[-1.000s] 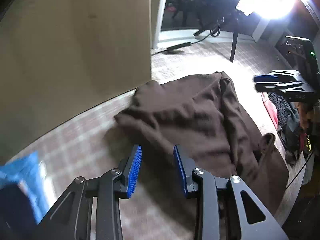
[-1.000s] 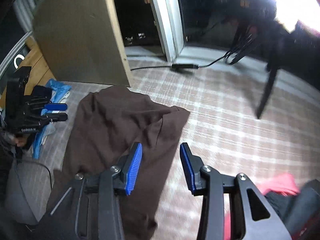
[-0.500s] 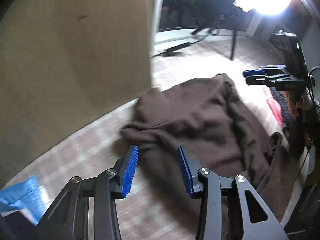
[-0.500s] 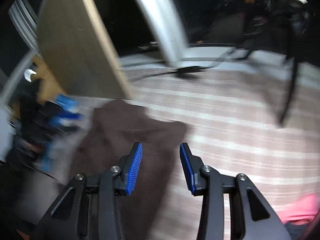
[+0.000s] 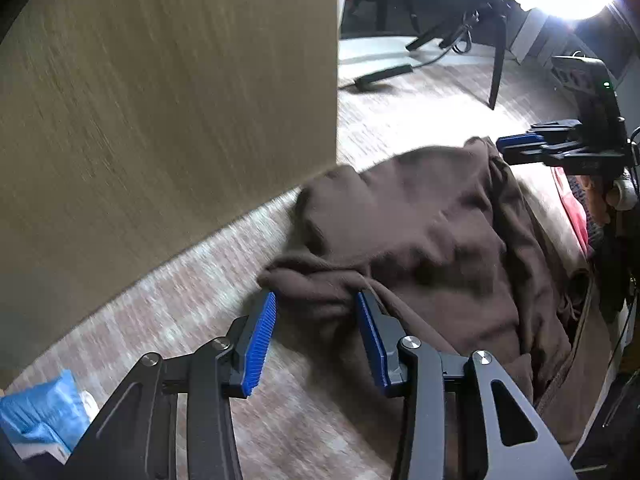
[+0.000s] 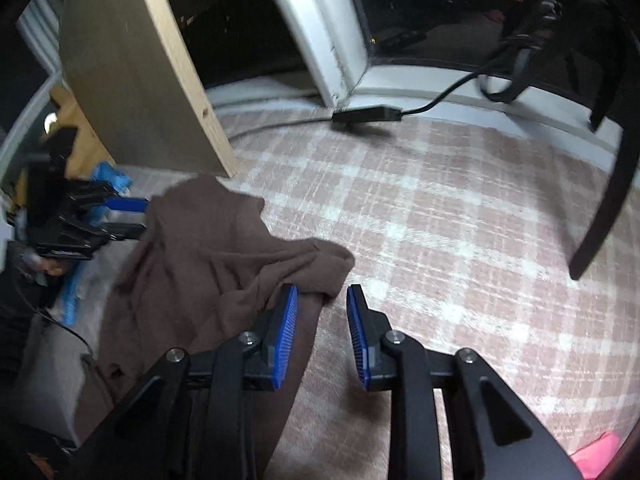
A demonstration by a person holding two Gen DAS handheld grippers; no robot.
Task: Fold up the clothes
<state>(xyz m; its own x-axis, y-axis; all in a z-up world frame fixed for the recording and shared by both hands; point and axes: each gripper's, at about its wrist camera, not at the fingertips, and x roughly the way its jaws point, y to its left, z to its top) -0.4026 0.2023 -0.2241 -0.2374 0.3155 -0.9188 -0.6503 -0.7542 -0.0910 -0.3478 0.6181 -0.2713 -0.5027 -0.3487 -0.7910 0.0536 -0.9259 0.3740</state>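
One brown garment [image 5: 432, 240] lies rumpled on the plaid carpet [image 6: 460, 220], just beside a wooden panel [image 5: 160, 100]. Left gripper [image 5: 316, 336]: jaws have just been opening; a bunched corner of the cloth sits between them, pads not pressing, so nothing is grasped. Right gripper [image 6: 322, 334]: jaws apart, closing slightly, the opposite corner just at the tip of its left pad, nothing pinched. Judgement: fabric looks soft, thick and limp, light to lift, likely to sag and drag; best taken at the two near corners, pinching through all the bunched layers. Count: one brown garment, two grippers, one blue item [image 5: 40, 412], some red cloth [image 6: 596, 454].
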